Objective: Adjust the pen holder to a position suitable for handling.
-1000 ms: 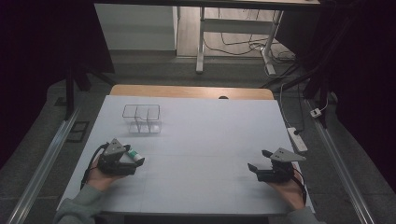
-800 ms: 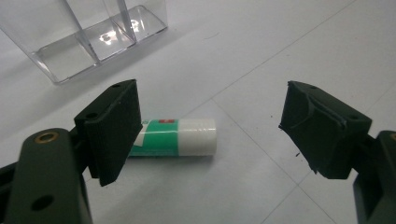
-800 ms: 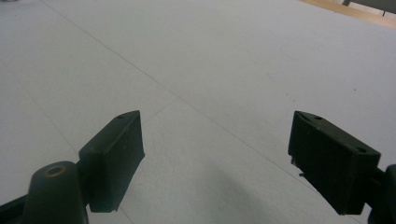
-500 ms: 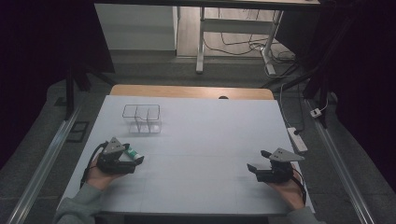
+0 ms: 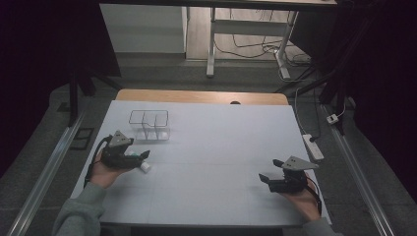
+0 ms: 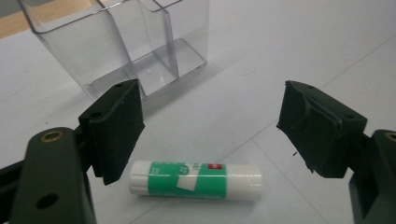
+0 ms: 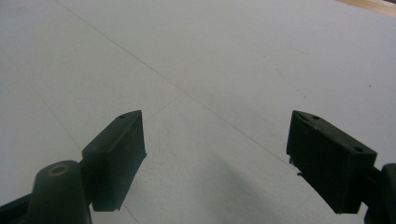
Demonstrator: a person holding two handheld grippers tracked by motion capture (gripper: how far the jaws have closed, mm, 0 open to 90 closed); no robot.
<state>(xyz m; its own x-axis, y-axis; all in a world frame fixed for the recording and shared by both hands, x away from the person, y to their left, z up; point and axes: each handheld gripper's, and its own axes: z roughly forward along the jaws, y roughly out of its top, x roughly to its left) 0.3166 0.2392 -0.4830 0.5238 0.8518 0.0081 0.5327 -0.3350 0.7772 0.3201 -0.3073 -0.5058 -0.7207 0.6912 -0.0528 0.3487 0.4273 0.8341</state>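
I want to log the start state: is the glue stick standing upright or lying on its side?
Lying on its side. The glue stick rests flat on the white table, between the open left gripper jaws.

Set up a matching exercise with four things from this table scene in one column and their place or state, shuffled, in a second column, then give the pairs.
Things:
1. glue stick
2. clear organizer
3. left gripper
4. right gripper

States:
A. open over bare white table
B. lying flat on its side
C. open above the glue stick
D. standing upright, compartments empty

Pairs: 1-B, 2-D, 3-C, 4-A
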